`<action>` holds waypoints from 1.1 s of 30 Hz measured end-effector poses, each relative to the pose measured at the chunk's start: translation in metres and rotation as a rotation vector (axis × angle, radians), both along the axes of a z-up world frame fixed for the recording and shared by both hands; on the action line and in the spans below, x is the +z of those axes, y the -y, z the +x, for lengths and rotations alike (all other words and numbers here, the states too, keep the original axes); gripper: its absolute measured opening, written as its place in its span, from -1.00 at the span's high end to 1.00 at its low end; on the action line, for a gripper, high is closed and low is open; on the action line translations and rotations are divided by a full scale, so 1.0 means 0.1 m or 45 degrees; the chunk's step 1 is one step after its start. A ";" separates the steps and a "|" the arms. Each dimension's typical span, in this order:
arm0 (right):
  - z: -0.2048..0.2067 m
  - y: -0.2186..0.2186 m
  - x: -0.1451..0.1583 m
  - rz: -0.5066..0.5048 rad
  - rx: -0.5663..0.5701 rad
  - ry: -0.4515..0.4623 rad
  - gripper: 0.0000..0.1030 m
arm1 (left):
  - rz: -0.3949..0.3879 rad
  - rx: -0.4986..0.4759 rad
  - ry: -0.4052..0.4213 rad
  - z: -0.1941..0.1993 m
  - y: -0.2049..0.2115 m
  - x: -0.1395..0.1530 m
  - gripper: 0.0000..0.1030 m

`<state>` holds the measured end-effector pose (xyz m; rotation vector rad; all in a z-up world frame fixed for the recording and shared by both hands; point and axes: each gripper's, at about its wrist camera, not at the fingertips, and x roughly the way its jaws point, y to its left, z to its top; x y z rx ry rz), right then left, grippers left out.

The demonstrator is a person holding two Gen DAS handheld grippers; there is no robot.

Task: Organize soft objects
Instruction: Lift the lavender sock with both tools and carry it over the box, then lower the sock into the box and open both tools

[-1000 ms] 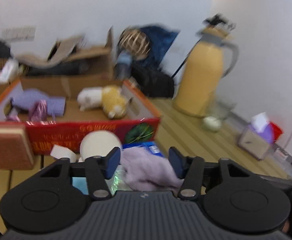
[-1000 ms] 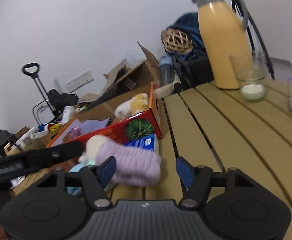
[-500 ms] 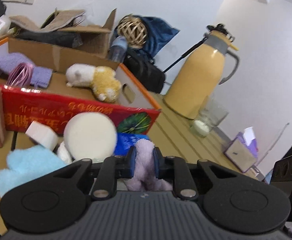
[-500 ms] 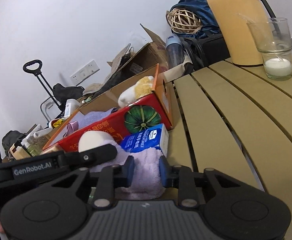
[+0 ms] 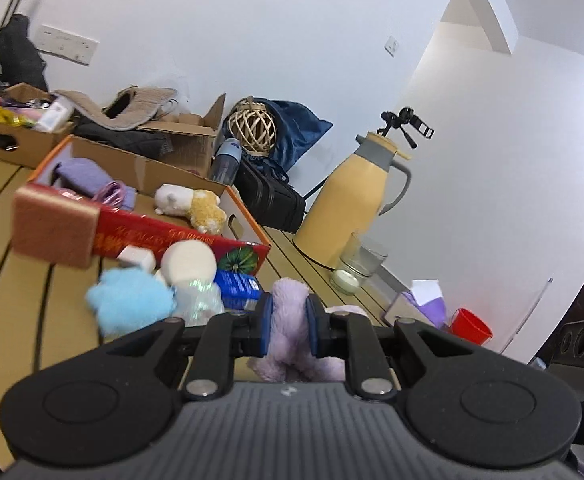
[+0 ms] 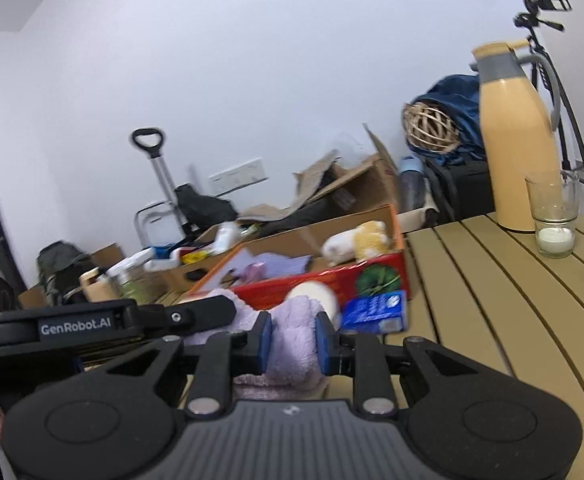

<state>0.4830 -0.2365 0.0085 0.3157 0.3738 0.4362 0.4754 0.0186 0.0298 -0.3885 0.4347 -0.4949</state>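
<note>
On the slatted bench, nearest the cameras: one lilac plush cloth, gripped at both ends. Left tongs have just been closing and now pinch a bunched fold of the cloth between blue pads. Right tongs have likewise just been closing and pinch another fold of the same cloth; the left tool's black body reaches in at the left of the right wrist view.

Landmark: red-fronted cardboard box, standing beyond the cloth.
- Inside the box: white and yellow plush toy; purple knit item, toward its far corner.
- Against the box front: round cream sponge; blue packet; small white block.
- Leaning at the box's left front corner: brown sponge pad.
- Before the box, left of the cloth: light blue fluffy item.
- Right of the box, well apart: yellow jug; glass just beside it.
</note>
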 end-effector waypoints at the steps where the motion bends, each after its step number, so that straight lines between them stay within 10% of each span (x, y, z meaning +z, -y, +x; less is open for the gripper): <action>1: -0.10 -0.02 0.02 -0.003 0.009 0.006 0.58 | 0.001 0.004 0.006 -0.09 -0.02 0.01 0.65; 9: -0.58 -0.17 0.14 -0.035 0.034 0.029 0.58 | -0.020 0.026 0.021 -0.43 -0.11 0.06 0.65; 14: -0.45 -0.19 0.25 -0.080 0.021 0.050 0.58 | -0.004 0.008 0.036 0.00 -0.05 0.19 0.65; 21: 0.96 -0.20 0.61 -0.136 0.052 0.024 0.59 | 0.039 0.006 -0.040 1.54 0.06 0.44 0.65; 26: 2.20 -0.26 0.46 -0.201 0.050 -0.139 0.59 | 0.020 0.050 -0.239 2.61 0.11 0.08 0.65; 33: 3.01 -0.39 -0.04 -0.407 -0.007 -0.275 0.58 | 0.140 0.038 -0.350 3.06 0.20 -0.40 0.50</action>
